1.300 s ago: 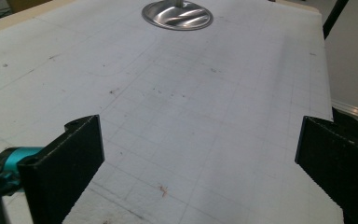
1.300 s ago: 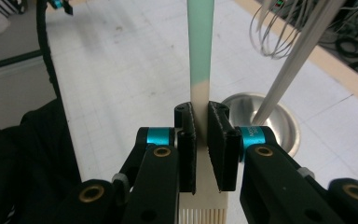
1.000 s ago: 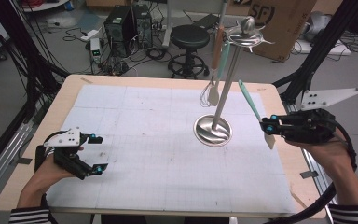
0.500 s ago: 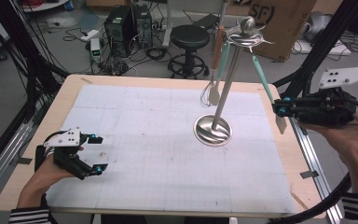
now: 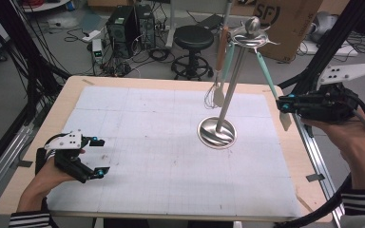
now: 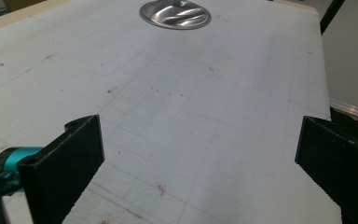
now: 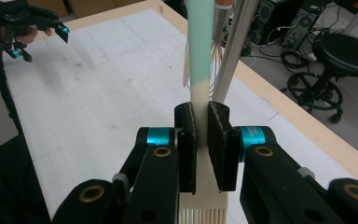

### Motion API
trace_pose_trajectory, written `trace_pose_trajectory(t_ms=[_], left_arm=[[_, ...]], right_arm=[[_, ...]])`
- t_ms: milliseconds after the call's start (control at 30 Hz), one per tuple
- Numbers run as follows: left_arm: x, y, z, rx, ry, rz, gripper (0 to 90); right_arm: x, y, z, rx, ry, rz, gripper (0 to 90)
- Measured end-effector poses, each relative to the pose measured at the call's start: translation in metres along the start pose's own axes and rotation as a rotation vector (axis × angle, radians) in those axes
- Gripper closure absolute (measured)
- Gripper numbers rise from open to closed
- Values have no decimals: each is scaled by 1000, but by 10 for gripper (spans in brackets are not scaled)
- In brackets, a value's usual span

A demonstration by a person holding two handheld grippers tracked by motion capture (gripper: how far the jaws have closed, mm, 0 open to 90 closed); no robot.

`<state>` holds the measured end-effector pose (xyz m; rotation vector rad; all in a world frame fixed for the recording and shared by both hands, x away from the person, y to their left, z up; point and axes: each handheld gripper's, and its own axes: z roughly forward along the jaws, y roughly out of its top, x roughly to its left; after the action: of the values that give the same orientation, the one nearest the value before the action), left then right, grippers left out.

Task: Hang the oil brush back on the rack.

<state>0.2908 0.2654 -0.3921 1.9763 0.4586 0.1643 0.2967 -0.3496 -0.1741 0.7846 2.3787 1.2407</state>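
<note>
One mint-handled basting brush (image 7: 199,70) sits pinched between my right gripper's (image 7: 201,140) jaws; behind it the steel utensil stand (image 5: 217,133) holds two more utensils. My left gripper (image 5: 96,156) rests spread, far off.

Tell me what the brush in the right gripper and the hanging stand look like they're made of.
Brush: the mint-green handle looks like matte plastic or silicone, smooth and without shine; the pale end with slits below the right gripper could be silicone bristles.
Stand: polished metal, probably steel; its round base and pole show mirror-like reflections.
</note>
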Motion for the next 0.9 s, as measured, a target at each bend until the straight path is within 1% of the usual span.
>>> trace_pose_trajectory(t_ms=[133, 167, 267, 367, 400, 467, 533, 567, 667, 833, 900], left_arm=[[0, 0, -1, -6, -3, 0, 17], [0, 0, -1, -4, -2, 2, 17], [0, 0, -1, -3, 2, 4, 17], [0, 0, -2, -4, -2, 3, 17], [0, 0, -2, -2, 0, 5, 17], [0, 0, -1, -4, -1, 4, 17], [0, 0, -1, -3, -1, 3, 17], [0, 0, -1, -3, -3, 5, 17], [1, 0, -1, -3, -3, 4, 17], [0, 0, -2, -8, -2, -3, 17], [1, 0, -2, -6, 0, 2, 17]], right_arm=[[-1, 2, 1, 0, -5, 5, 818], [-1, 3, 2, -1, -9, -3, 818], [-1, 3, 3, 5, -13, 8, 818], [-2, 3, 4, 4, -18, -2, 818], [-2, 2, 4, 9, -20, 7, 818], [-2, 1, 4, 14, -23, 4, 818], [-2, 0, 5, 9, -21, 9, 818], [-2, 0, 6, 14, -24, 12, 818], [-2, 2, 8, 15, -24, 10, 819], [-2, 3, 15, 27, -31, 26, 821], [-3, 3, 17, 27, -29, 28, 821]])
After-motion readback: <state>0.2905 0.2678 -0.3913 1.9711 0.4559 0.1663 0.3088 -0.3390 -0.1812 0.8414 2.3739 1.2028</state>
